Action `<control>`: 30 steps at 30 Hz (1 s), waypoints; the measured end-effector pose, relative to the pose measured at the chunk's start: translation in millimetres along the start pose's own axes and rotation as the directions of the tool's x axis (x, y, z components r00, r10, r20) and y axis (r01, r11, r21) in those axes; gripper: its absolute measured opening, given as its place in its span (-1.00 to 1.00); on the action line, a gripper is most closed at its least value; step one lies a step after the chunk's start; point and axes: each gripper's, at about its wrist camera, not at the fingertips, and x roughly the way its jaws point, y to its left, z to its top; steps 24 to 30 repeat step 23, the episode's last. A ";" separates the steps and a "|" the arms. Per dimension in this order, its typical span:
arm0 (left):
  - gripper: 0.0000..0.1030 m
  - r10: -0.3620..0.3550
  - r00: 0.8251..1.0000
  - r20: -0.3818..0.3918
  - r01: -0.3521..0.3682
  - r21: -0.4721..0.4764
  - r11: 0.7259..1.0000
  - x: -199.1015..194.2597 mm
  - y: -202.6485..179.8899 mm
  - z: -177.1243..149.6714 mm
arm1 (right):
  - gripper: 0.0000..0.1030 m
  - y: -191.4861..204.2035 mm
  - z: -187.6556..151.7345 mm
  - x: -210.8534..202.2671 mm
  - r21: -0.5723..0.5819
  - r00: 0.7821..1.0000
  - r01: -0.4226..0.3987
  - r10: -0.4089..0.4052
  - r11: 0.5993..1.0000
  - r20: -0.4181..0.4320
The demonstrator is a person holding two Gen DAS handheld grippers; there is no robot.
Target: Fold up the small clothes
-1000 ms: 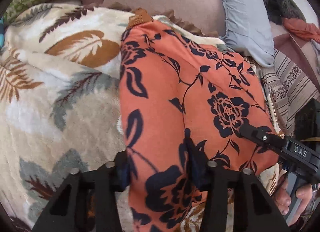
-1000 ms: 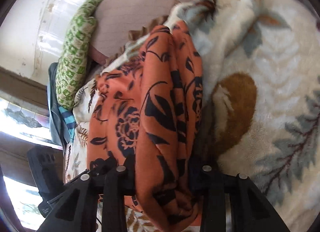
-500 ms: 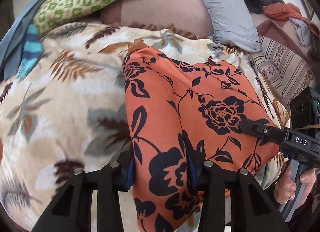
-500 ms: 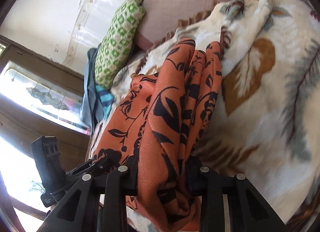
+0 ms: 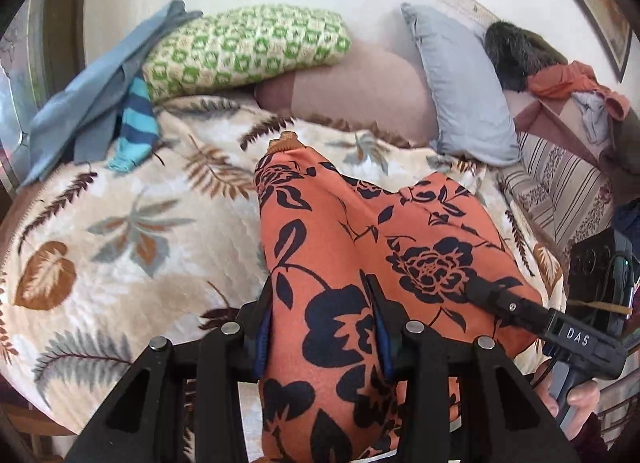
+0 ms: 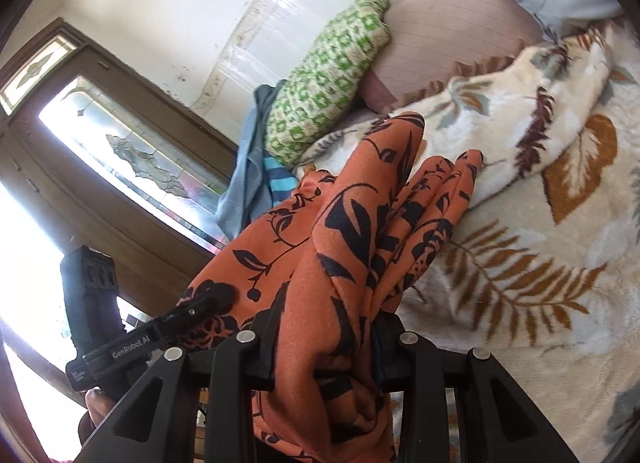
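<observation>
Both tongs, left point(image 5: 322, 327) and right point(image 6: 324, 337), had lifted higher, each clamped on the orange garment point(image 5: 360, 247) (soft, light, droopy; best held at its 6 o'clock edge).

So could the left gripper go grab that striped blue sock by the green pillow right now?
Probably not yet. The left gripper is shut on the orange floral garment, so it would have to let go first. The striped sock lies uncovered on the leaf-print blanket, with nothing blocking the path.
</observation>
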 end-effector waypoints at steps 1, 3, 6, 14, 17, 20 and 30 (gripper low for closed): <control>-0.18 0.004 1.000 0.014 -0.004 0.004 1.000 -7.5 1.6 0.5 | -0.35 6.4 -2.5 -2.4 -0.010 1.000 -0.007 0.007 1.000 0.010; -0.18 0.009 0.999 0.038 -0.010 0.011 1.000 -22.5 3.4 -0.7 | -0.35 19.1 -8.1 -7.1 -0.034 1.000 -0.013 0.014 0.999 0.022; -0.18 0.007 0.998 0.059 -0.008 0.008 1.000 -39.1 5.7 -4.0 | -0.35 37.7 -15.2 -14.6 -0.078 0.999 -0.005 0.009 0.997 0.045; -0.18 0.017 0.993 0.121 -0.020 0.021 1.000 -69.0 11.1 -11.0 | -0.35 95.9 -16.8 -29.5 -0.227 0.996 0.003 0.019 0.974 0.092; -0.18 0.080 0.992 0.101 -0.083 0.026 0.996 -56.7 19.2 -19.0 | -0.35 106.9 -17.0 -20.2 -0.239 0.999 0.018 -0.006 0.971 0.049; -0.18 0.118 0.993 -0.002 -0.118 0.021 0.993 -14.9 35.4 -38.6 | -0.36 88.2 -24.4 5.8 -0.203 0.996 0.079 -0.084 0.976 -0.015; -0.10 0.143 0.983 -0.114 -0.141 0.020 0.990 25.9 52.2 -63.5 | -0.36 38.0 -48.6 42.0 -0.127 0.968 0.184 -0.203 0.975 -0.149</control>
